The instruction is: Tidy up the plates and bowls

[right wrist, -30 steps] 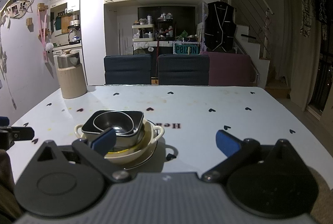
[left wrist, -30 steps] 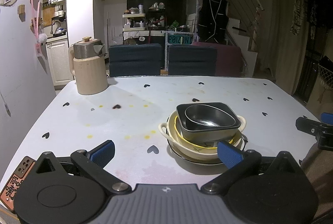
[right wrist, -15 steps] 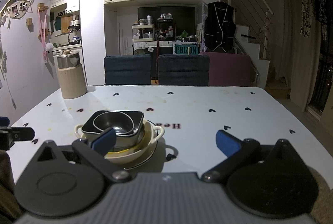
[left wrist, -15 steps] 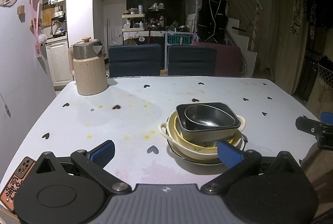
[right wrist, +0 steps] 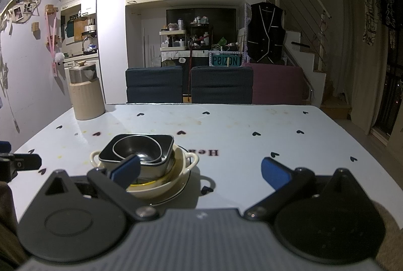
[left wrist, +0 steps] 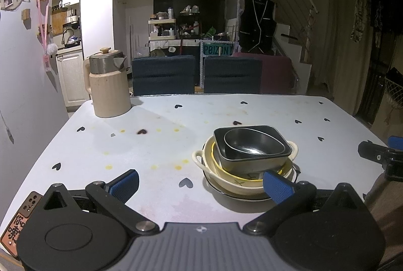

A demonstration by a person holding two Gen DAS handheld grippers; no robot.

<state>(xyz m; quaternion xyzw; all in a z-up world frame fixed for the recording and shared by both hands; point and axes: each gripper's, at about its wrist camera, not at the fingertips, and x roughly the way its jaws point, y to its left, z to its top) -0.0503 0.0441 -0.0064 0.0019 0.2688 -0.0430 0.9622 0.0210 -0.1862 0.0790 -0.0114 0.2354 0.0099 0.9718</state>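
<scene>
On the worktop (left wrist: 151, 125) the dishes sit nested in one pile: a small dark bowl (left wrist: 252, 145) inside a dark rectangular dish (left wrist: 254, 160), inside a yellow-rimmed bowl (left wrist: 226, 171), inside a cream two-handled bowl (left wrist: 201, 157), all on a flat plate (right wrist: 176, 191). The pile stands near the front edge, between the two tools. The left gripper (left wrist: 201, 182) and the right gripper (right wrist: 200, 169) both hover above the worktop with fingers spread wide, holding nothing.

The likeliest trouble is the pile itself. The rectangular dish appears to sit slightly tilted in the round bowl beneath it, so a pull on one rim could drag its neighbours along or tip them. Glazed and metal-looking rims may also slip from a shallow pinch. The right gripper's near finger (right wrist: 124, 169) already overlaps the pile in its own view, so a careless advance could nudge the cream bowl.

All dishes face mouth up. The rectangular dish's long axis runs roughly left to right, as does the line through the cream bowl's handles, slightly skewed.
</scene>
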